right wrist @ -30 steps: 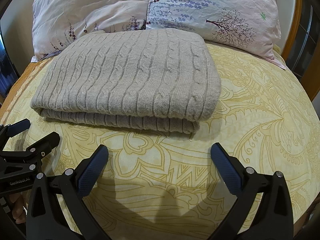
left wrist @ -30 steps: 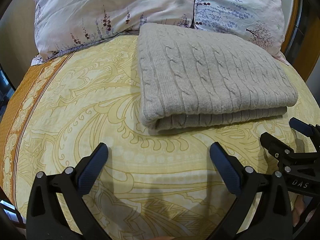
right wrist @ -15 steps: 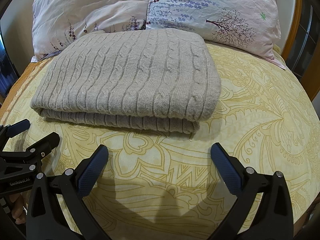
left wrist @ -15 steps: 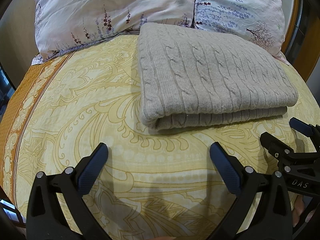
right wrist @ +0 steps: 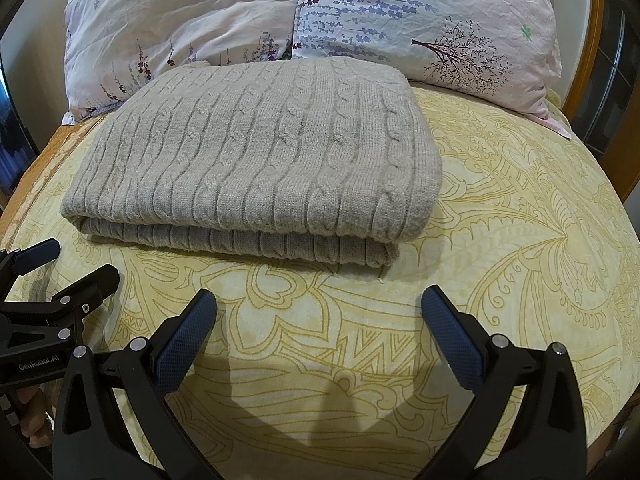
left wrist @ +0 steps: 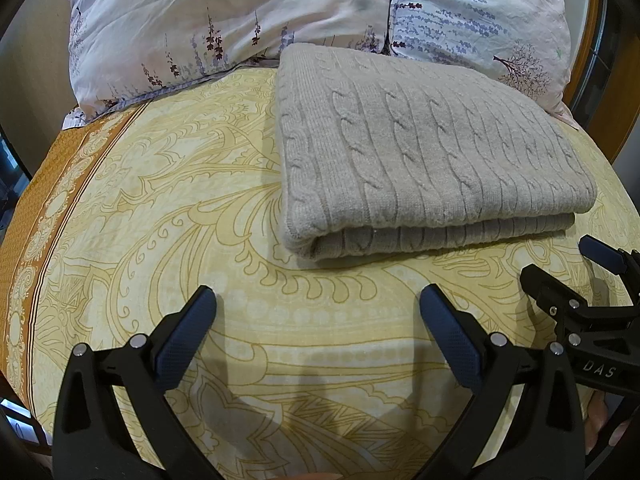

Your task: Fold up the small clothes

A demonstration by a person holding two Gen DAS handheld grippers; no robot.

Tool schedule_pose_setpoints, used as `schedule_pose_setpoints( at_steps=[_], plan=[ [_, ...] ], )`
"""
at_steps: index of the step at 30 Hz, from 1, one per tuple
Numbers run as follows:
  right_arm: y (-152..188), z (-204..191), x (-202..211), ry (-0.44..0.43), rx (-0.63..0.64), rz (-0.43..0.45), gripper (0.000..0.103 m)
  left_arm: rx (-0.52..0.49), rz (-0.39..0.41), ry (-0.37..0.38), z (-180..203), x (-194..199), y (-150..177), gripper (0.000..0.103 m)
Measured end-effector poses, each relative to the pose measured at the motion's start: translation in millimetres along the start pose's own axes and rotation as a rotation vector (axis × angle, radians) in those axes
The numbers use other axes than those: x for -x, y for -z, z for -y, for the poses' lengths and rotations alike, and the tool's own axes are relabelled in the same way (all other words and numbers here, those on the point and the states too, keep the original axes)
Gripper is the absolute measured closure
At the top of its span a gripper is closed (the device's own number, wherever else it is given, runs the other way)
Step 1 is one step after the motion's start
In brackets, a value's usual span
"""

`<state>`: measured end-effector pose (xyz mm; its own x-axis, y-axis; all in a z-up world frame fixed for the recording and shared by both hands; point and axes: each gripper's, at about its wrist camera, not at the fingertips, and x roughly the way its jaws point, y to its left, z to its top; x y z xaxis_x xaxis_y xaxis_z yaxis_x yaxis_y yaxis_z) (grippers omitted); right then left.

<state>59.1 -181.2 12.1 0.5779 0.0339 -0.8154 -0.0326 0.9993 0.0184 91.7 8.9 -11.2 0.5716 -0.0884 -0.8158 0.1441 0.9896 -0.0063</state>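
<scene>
Grey cable-knit sweater (left wrist: 424, 160): folded rectangle on yellow patterned bedsheet (left wrist: 160, 208), against floral pillows (right wrist: 420, 20).
Left gripper (left wrist: 316, 320): wide open, empty.
Right gripper (right wrist: 318, 320): wide open, empty.
Advice: square the offset layers gently.

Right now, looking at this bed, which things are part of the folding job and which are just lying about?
Part of the job:
- grey cable-knit sweater, already folded flat on the bedspread
- left gripper, open, holding nothing
- right gripper, open, holding nothing

Just there:
- two floral pillows behind the sweater
- yellow patterned bedspread
- wooden bed frame
</scene>
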Motion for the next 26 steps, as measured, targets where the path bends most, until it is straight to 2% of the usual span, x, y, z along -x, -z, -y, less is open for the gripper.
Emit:
schedule_pose_setpoints(
  at_steps=[26],
  plan=[
    [0.0, 0.2, 0.4, 0.0, 0.0, 0.0, 0.001, 0.0, -0.002, -0.001, 0.1, -0.3, 0.2, 0.002]
  ],
)
